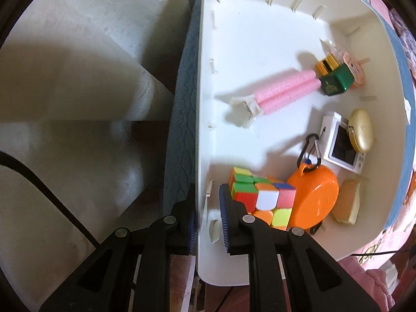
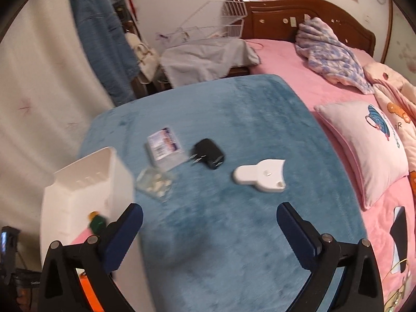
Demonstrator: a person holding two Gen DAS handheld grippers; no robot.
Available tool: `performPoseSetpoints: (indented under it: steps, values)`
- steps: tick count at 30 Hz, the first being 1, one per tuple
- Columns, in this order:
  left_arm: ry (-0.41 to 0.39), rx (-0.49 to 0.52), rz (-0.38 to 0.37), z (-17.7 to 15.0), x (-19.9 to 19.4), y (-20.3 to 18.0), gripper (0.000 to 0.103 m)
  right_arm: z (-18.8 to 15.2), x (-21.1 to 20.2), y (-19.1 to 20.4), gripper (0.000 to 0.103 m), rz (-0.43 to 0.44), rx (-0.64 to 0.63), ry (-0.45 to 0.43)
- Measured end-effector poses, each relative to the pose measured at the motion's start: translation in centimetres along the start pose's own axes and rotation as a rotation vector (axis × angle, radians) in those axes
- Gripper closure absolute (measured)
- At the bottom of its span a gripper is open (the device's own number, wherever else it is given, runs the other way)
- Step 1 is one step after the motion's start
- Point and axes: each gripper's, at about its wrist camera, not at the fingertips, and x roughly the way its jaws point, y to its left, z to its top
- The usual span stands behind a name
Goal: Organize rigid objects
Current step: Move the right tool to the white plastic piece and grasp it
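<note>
My left gripper (image 1: pixel 208 208) is shut on the side wall of a white bin (image 1: pixel 260 39), one finger inside and one outside. In the bin lie a colour cube (image 1: pixel 262 197), an orange round case (image 1: pixel 314 197), pink rollers (image 1: pixel 280 91), a green bottle with a gold cap (image 1: pixel 335 83), a small white device (image 1: pixel 343 143), a gold oval case (image 1: pixel 361 130) and a tan block (image 1: pixel 348 202). My right gripper (image 2: pixel 209 218) hangs open over a blue blanket (image 2: pixel 234 247), with nothing between its fingers. Beyond it lie a black charger (image 2: pixel 209 153), a white flat piece (image 2: pixel 260 175), a labelled clear box (image 2: pixel 165 145) and a small clear box (image 2: pixel 154 182).
The white bin (image 2: pixel 85 189) stands at the blanket's left edge in the right wrist view. A pink pillow (image 2: pixel 369 145) and a crumpled quilt (image 2: pixel 335 52) lie on the pink bed to the right. A wooden headboard (image 2: pixel 299 10) and a wire rack (image 2: pixel 228 18) stand behind.
</note>
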Motion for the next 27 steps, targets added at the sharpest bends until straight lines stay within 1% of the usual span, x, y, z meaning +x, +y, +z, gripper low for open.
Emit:
performPoseSetpoints:
  steps: [3, 7, 11, 16, 22, 24, 27]
  values:
    - [-0.006, -0.016, 0.014, 0.1, -0.3, -0.4, 0.082, 0.7, 2.0, -1.4, 0.0, -0.014, 0.021, 0.023]
    - [-0.023, -0.032, 0.045, 0.3, -0.4, -0.8, 0.081, 1.5, 5.4, -3.2, 0.0, -0.045, 0.047, 0.07]
    - [-0.035, -0.073, 0.045, 0.5, -0.6, -0.6, 0.081, 2.0, 8.1, -4.4, 0.0, -0.095, 0.07, 0.103]
    - [-0.046, -0.121, 0.043, 0.6, -0.9, 0.1, 0.078, 2.1, 11.2, -6.0, 0.0, -0.134, 0.16, 0.161]
    - [-0.057, -0.153, 0.045, 0.3, -1.1, 0.5, 0.075, 1.6, 13.2, -6.5, 0.0, -0.152, 0.186, 0.211]
    - [-0.056, -0.157, 0.044, 0.1, -1.1, 0.6, 0.075, 1.3, 13.8, -6.7, 0.0, -0.142, 0.209, 0.231]
    - [-0.056, -0.157, 0.038, -0.1, -1.3, 0.8, 0.075, 1.3, 13.9, -6.6, 0.0, -0.149, 0.22, 0.215]
